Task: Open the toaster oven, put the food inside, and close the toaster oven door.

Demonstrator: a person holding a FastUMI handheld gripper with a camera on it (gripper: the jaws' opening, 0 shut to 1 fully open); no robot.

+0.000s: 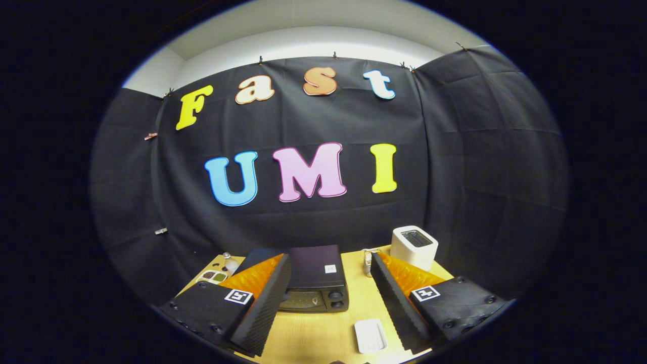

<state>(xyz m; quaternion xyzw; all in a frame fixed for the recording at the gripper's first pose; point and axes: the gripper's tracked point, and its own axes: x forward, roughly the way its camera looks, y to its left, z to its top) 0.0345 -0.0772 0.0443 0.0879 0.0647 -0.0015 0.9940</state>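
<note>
- Gripper (327, 298) was hanging up above the wooden table (323, 333), fingers spread wide apart, nothing between them getting squeezed
- Toaster oven (316, 278) sat on the table just ahead of the fingers, kinda in the gap between them but closer to the left one, which covered its left front corner
- Its door looked closed as far as I could tell, with a couple of round knobs (335, 298) stacked on the right side of the front
- A small white ridged piece (370, 335), maybe the food, lay flat on the table nearer than the oven, just inside the right finger and not touching it
- A white pop-up toaster (414, 246) stood further back, beyond the right finger, near the black cloth wall (455, 167)
- Over beyond the left finger there was a little tray (213, 276) with dark bits in it, plus a small clear bottle-ish thing (230, 263) right by it, too tiny to say more
- Something small and metallic (368, 262) stood by the right finger's tip, couldn't make out what
</note>
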